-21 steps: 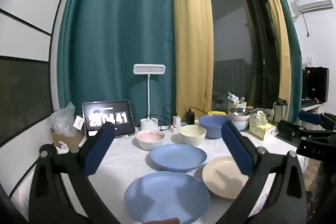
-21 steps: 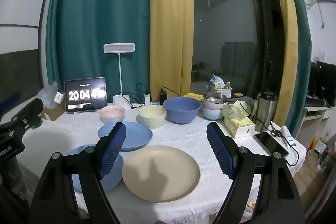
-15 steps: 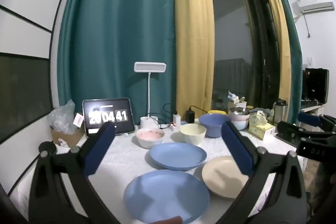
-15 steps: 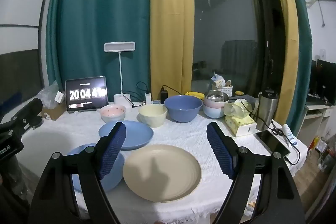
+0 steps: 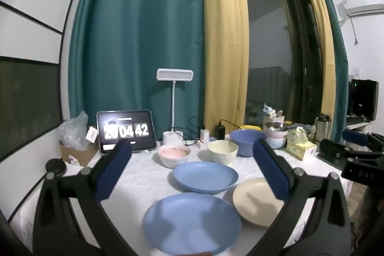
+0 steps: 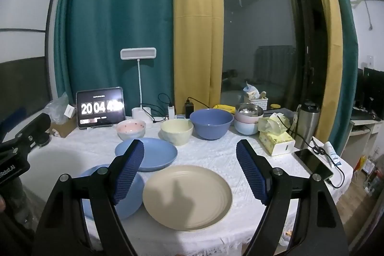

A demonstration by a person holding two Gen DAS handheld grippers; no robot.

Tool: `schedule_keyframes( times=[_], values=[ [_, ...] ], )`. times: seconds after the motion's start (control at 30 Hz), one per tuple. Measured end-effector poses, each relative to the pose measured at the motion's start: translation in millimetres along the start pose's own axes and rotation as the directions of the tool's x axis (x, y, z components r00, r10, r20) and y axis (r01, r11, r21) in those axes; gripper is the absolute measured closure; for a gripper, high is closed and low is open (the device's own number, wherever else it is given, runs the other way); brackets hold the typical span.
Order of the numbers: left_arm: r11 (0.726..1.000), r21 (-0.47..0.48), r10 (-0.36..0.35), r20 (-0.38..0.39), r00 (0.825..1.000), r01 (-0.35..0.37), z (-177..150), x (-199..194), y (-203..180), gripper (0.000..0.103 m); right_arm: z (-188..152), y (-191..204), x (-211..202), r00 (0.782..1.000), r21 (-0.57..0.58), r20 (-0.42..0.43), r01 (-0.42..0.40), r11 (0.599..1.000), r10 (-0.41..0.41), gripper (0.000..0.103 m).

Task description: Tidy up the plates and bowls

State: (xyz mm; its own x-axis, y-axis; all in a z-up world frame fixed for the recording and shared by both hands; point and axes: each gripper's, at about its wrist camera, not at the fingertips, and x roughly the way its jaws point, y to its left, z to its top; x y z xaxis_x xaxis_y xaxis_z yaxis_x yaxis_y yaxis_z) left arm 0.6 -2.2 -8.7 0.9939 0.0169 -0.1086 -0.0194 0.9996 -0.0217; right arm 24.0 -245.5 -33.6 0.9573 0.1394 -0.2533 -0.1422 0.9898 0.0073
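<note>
Three plates lie on the white tablecloth: a near blue plate [image 5: 192, 223] [image 6: 130, 191], a far blue plate [image 5: 205, 176] [image 6: 153, 154] and a cream plate [image 5: 255, 202] [image 6: 187, 196]. Behind them stand a pink bowl [image 5: 174, 155] [image 6: 131, 128], a cream bowl [image 5: 222, 151] [image 6: 177, 133] and a large blue bowl [image 5: 248, 142] [image 6: 211, 122]. My left gripper [image 5: 190, 167] is open and empty above the near blue plate. My right gripper [image 6: 189, 169] is open and empty above the cream plate.
A tablet clock [image 6: 100, 110], a desk lamp [image 6: 138, 56], chargers and cables stand at the back. Stacked bowls [image 6: 248, 120], a tissue box [image 6: 276, 139], a steel flask [image 6: 308, 122] and a phone [image 6: 313, 163] are at the right. A cardboard box [image 5: 76, 152] sits far left.
Both grippers stay open and almost still. The clock has ticked from 41 to 42.
</note>
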Motion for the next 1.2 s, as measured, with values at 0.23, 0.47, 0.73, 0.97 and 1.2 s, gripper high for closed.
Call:
schedule_keyframes(
  times=[0.23,0.47,0.73,0.97,1.2],
  values=[
    [1.0,-0.004,-0.005,-0.003,1.0,0.005,1.4,1.4,4.3,0.001,0.8,-0.6,0.7,1.0,0.001,-0.003,-0.001,1.0,0.001,0.021],
    [1.0,-0.009,-0.002,0.002,1.0,0.002,-0.2,1.1,5.4,0.001,-2.4,1.2,1.3,1.0,-0.002,-0.002,-0.007,1.0,0.007,0.021],
    [1.0,-0.014,0.001,-0.003,1.0,-0.001,-3.3,1.9,6.6,0.001,-4.0,6.7,1.3,1.0,-0.004,-0.007,-0.008,1.0,0.008,0.021],
    [1.0,-0.018,0.003,-0.006,1.0,-0.003,-2.8,2.1,8.0,0.001,-4.3,5.6,1.9,1.0,-0.003,-0.009,-0.01,1.0,0.01,0.021],
    [1.0,-0.018,0.003,-0.006,1.0,-0.003,-2.9,1.8,8.3,0.001,-4.0,6.3,1.9,1.0,-0.003,-0.011,-0.009,1.0,0.009,0.021]
  ],
)
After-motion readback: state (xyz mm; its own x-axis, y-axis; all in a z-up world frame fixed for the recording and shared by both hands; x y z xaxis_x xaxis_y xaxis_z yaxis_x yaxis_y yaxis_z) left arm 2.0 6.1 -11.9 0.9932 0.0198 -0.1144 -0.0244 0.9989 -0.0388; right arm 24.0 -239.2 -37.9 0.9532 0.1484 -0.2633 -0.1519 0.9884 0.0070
